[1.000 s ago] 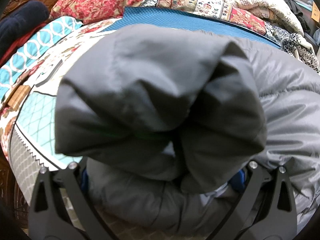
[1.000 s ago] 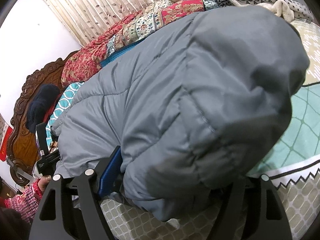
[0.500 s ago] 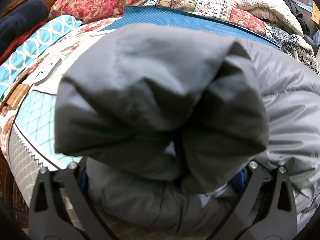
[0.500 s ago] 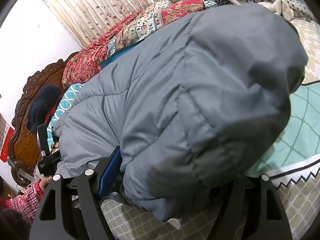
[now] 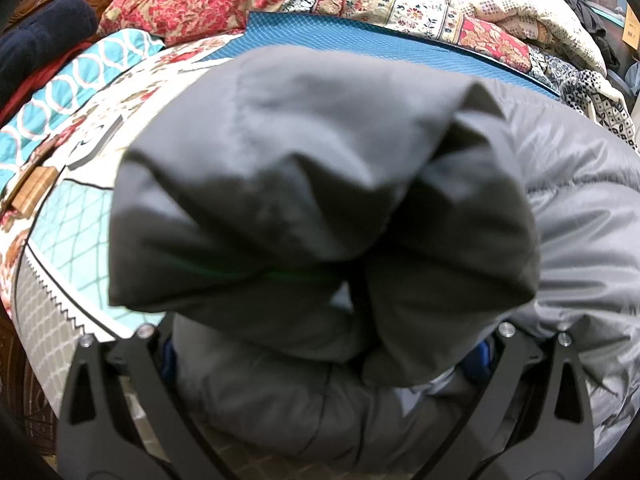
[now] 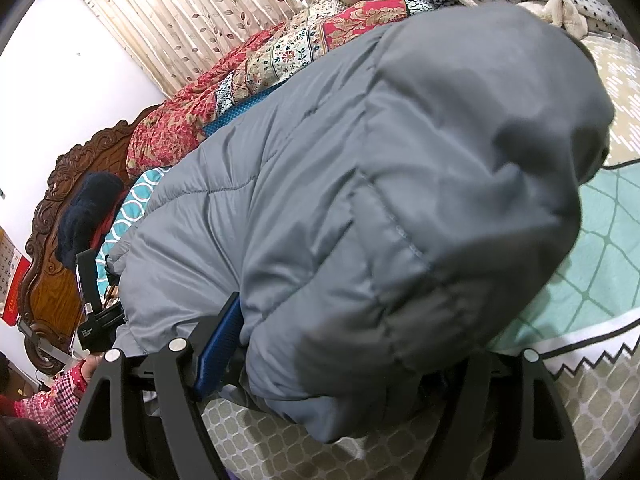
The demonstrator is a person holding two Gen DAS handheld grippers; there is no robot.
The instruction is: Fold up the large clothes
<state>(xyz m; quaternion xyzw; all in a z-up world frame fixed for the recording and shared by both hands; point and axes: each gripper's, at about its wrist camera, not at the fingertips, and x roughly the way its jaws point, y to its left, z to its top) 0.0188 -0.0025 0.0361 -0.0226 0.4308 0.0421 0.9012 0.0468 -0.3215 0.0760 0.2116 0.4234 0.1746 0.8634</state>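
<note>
A large grey quilted puffer jacket (image 5: 320, 184) lies bunched on the bed and fills both views (image 6: 360, 208). My left gripper (image 5: 324, 360) is shut on a thick fold of the jacket, which bulges up between its blue-padded fingers and hides their tips. My right gripper (image 6: 344, 352) is shut on another thick fold of the jacket near the bed's front edge; its left blue pad (image 6: 218, 344) shows, the right one is hidden. The left gripper (image 6: 94, 316) also shows at the far left in the right wrist view.
The bed has a patterned teal and cream cover (image 5: 76, 216). A red floral quilt (image 5: 224, 4) and piled blankets (image 5: 520, 12) lie along the far side. A carved wooden headboard (image 6: 52, 240) with a dark blue garment (image 6: 88, 208) stands at the left. A curtain (image 6: 224, 16) hangs behind.
Almost nothing has moved. Both grippers keep their hold on the jacket, and the right wrist view has shifted very slightly.
</note>
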